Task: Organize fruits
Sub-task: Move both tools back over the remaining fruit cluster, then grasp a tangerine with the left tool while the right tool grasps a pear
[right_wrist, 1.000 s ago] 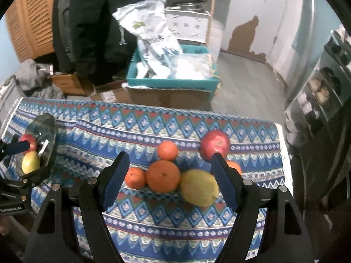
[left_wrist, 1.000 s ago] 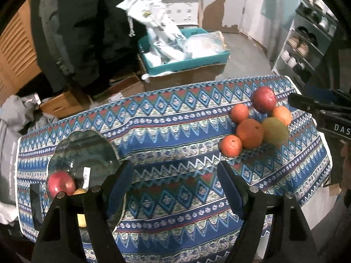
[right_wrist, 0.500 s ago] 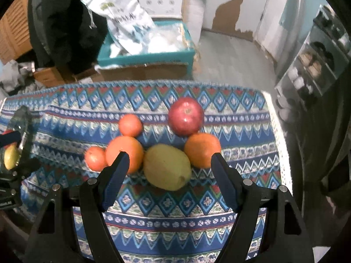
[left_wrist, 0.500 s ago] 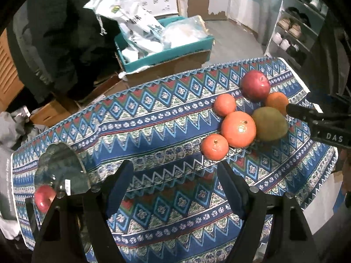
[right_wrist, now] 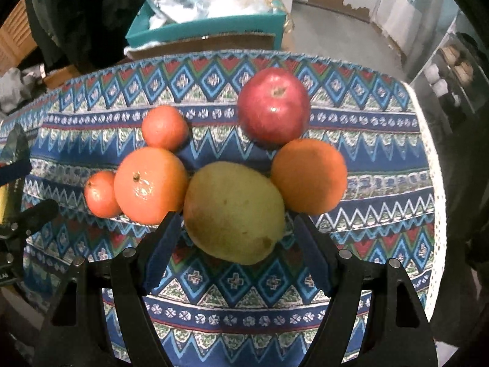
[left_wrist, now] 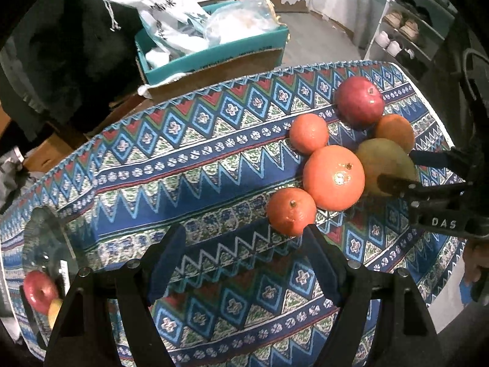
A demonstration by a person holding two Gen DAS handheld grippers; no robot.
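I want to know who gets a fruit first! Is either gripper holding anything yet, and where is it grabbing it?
Nothing is held. The right gripper is open, its fingers on either side of the yellow-green mango, not closed on it. The left gripper is open over the tablecloth.

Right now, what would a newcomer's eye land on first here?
The cluster of fruit on the patterned tablecloth: a yellow-green mango sits between the open fingers of the right claw, with a red apple behind it. Off to the left, a glass bowl holds another apple.
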